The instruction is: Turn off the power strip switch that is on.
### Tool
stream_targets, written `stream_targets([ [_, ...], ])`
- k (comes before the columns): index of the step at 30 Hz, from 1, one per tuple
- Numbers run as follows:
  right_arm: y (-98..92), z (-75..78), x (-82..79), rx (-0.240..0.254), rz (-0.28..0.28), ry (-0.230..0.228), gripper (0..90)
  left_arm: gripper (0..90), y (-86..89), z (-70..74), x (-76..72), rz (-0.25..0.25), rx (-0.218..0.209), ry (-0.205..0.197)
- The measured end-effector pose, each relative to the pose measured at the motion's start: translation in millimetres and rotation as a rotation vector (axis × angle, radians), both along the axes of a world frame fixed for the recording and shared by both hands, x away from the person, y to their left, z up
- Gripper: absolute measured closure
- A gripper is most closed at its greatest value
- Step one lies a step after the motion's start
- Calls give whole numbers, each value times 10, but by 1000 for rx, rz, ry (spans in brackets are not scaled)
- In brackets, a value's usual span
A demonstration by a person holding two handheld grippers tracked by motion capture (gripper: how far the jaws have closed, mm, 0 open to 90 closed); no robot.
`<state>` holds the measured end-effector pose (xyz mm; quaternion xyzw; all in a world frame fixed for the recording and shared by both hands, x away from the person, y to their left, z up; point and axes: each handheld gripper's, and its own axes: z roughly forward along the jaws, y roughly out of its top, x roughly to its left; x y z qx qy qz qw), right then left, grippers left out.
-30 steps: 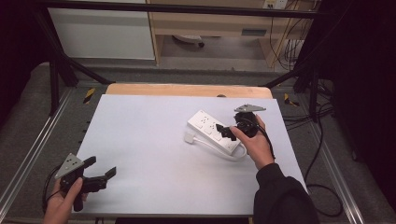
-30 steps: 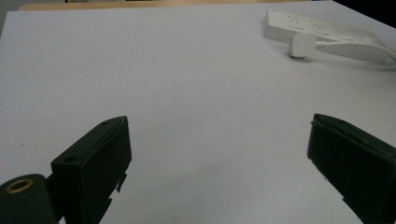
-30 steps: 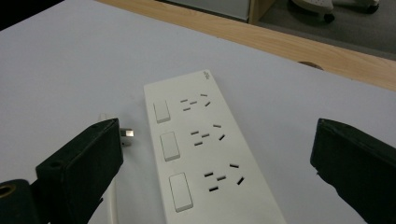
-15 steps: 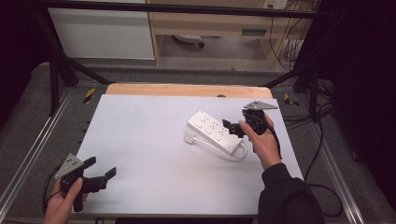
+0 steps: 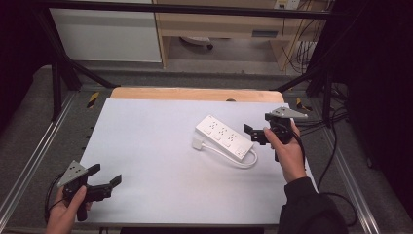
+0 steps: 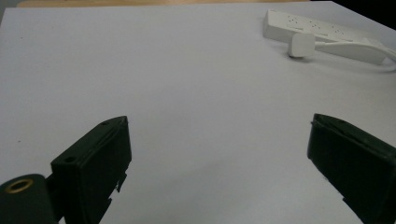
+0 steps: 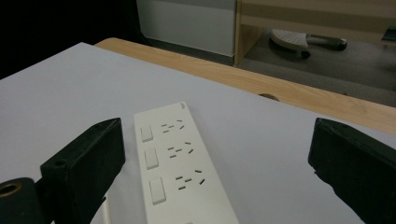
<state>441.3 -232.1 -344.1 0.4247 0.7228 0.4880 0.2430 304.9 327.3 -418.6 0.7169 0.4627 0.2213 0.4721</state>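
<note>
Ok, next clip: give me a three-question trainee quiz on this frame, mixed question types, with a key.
1. True or false: the right gripper is shut on the power strip.
2. Which gripper is nearer the power strip? A) left B) right
3. Fill in: the plug lies on the ____ beside the strip.

Key:
1. False. Its jaws stand wide apart, off the strip's end.
2. B. The left gripper is open too, at the table's near left corner, far from the strip.
3. Table.
</note>
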Motion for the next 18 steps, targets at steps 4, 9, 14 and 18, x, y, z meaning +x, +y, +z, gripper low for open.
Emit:
stream_targets([
  [4,-91,6,-69,1,-15,-24,37,60,3,-3,0,7,-5,0],
  [9,-237,-13,-176,21,-35,-46,33,61,-10,-2,8,3,-2,-1],
  [14,-404,-106,-321,41,-70,-77,34,60,-22,-2,2,-4,1,-1],
  [18,-521,-219,-436,48,-94,-86,34,60,-7,-6,0,2,-7,2],
])
